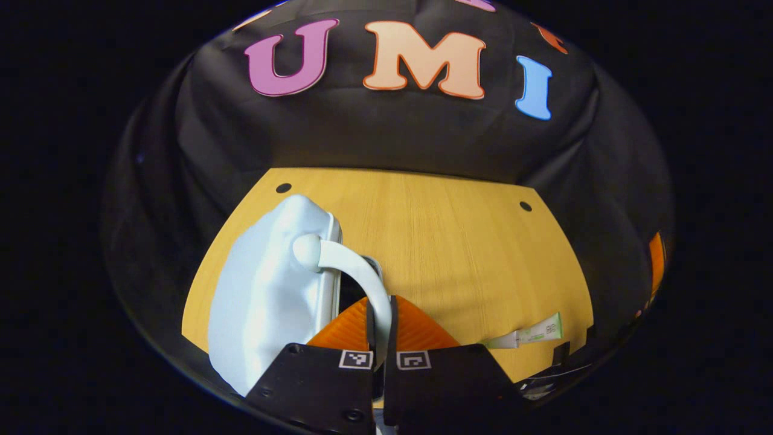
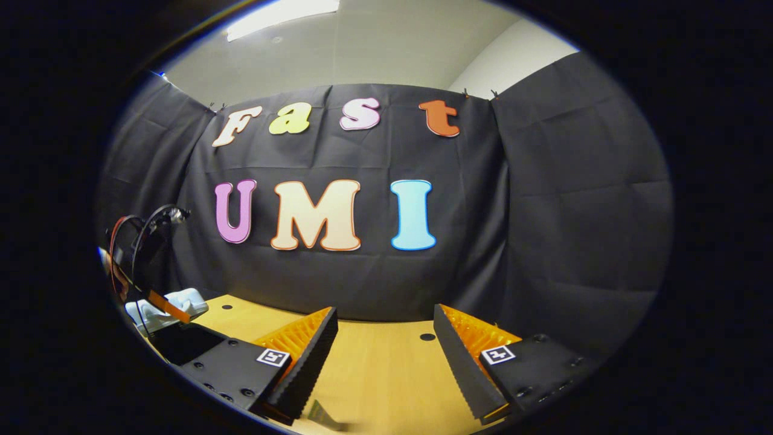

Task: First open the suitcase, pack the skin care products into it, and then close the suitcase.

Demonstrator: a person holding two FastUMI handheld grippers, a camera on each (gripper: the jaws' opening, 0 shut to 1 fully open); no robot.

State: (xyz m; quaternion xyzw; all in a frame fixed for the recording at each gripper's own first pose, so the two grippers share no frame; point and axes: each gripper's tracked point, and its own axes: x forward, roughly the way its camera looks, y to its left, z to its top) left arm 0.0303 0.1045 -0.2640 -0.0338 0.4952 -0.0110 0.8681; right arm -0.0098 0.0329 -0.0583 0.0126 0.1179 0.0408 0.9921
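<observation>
In the left gripper view the left gripper has its two fingers pressed together on the curved white handle of the suitcase, with the handle's arc passing down between them. The pale blue suitcase stands on edge on the wooden desk, at the left of this view, and its handle's rounded end sits against the shell's side. A dark slit shows along the suitcase's seam just behind the handle, so the case appears slightly parted there. To the right, near the desk's front edge and well apart from the suitcase, a white and green skin care tube lies flat.

In the right gripper view the right gripper is spread wide and grasps nothing, with bare desk between its fingers. Far to the left of this view, part of the suitcase's pale shell can be seen on the desk, with the other gripper and its cables beside it.
</observation>
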